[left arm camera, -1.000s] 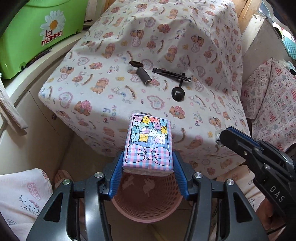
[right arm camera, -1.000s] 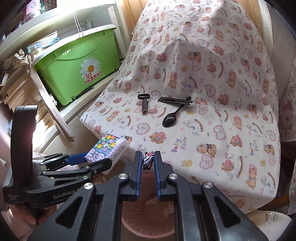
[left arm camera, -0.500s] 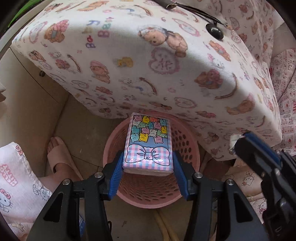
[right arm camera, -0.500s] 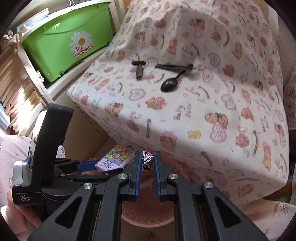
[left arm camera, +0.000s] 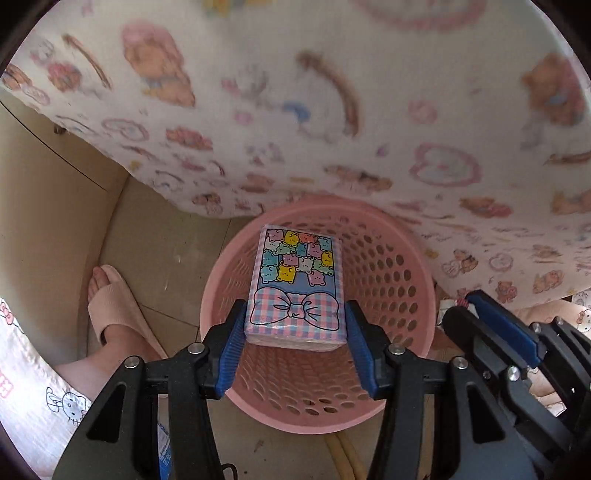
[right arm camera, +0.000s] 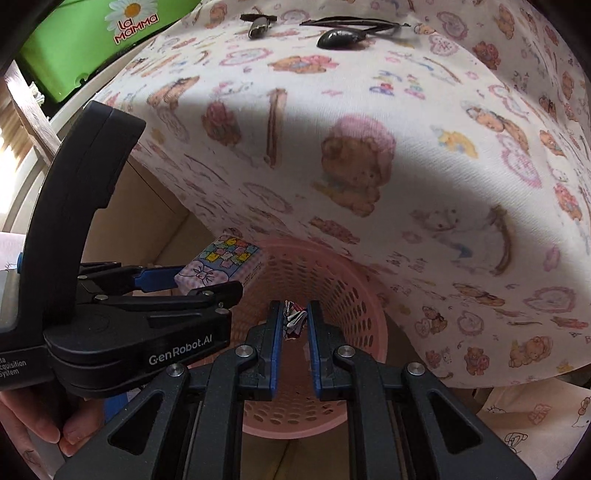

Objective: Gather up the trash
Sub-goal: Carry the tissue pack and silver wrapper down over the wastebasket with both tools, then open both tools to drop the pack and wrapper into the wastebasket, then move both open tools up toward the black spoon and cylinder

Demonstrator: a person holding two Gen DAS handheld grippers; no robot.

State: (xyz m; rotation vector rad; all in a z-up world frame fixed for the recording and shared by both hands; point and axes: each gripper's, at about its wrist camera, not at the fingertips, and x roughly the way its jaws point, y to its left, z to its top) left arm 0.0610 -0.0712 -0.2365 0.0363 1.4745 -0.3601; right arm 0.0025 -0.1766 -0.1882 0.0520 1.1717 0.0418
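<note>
Left gripper (left arm camera: 295, 325) clamped on a pastel tissue pack (left arm camera: 297, 288) printed with bears and a bow, held directly above the open pink perforated basket (left arm camera: 391, 266). Right gripper (right arm camera: 294, 319) nearly closed, pinching a small crumpled wrapper (right arm camera: 293, 321) over the same basket's mouth. Bear-print cloth (right arm camera: 406, 166) draped above the basket; black spoon (right arm camera: 338, 38) lying on top of it.

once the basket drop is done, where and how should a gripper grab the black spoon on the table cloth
Take the black spoon by its thin handle, coming down from above with the jaws across the handle. It lies flat on the patterned cloth, and its rounded bowl looks likely to slip. The dark strip lies close beside the handle.
</note>
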